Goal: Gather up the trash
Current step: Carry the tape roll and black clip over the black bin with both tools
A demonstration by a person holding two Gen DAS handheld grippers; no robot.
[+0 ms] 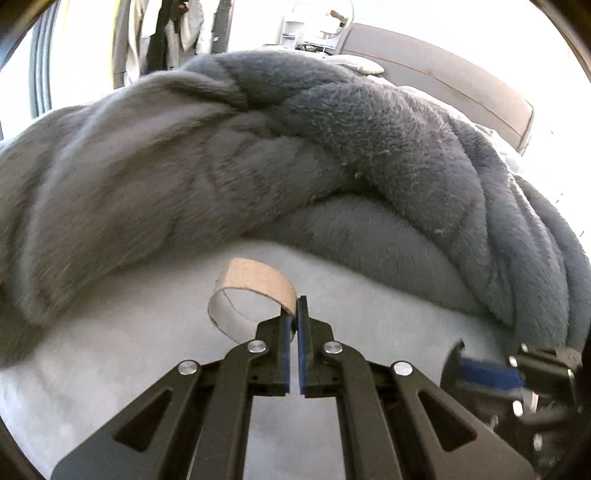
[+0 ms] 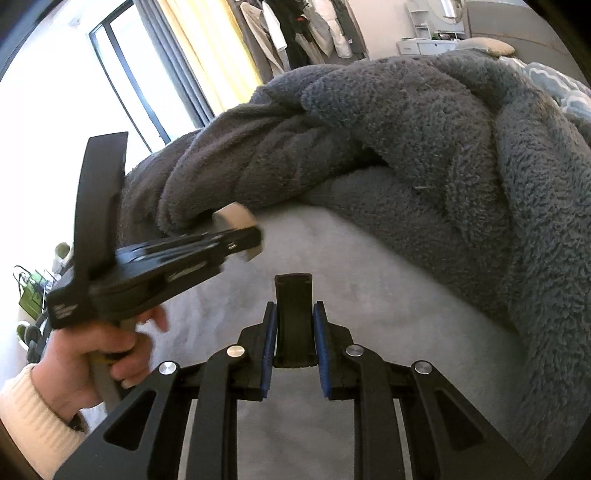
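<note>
While the left gripper [image 1: 296, 314] was pinched shut on the wall of a cardboard ring [image 1: 251, 291], the ring hung just above the pale bed sheet [image 1: 110, 369], near the front fold of the grey fleece blanket [image 1: 332, 147]. Its jaws were almost closed, with only the thin card wall between the blue pads, and the rest of the loop stuck out to the left, squashed into an oval. That suggested a very light, thin, easily crushed piece: stiff enough to keep a loop, soft enough to fold flat under pressure. A hold across one wall, as here, looked adequate; the rough brown card seemed unlikely to slip.

Seen from the right wrist, the right gripper [image 2: 294, 332] was closed on a dark curved piece [image 2: 294, 317] standing upright between its blue pads. What it was could not be told; it looked like rigid plastic or rubber. To the left, a bare hand [image 2: 96, 354] in a cream sleeve gripped the other tool's handle, and the ring showed blurred at that tool's tip.

Farther off lay the heaped blanket, then a pillow [image 1: 364, 65] and a grey headboard [image 1: 443, 70]. Hanging clothes [image 2: 295, 33] and a window [image 2: 122, 77] stood beyond. No brand, label or writing was legible anywhere.
</note>
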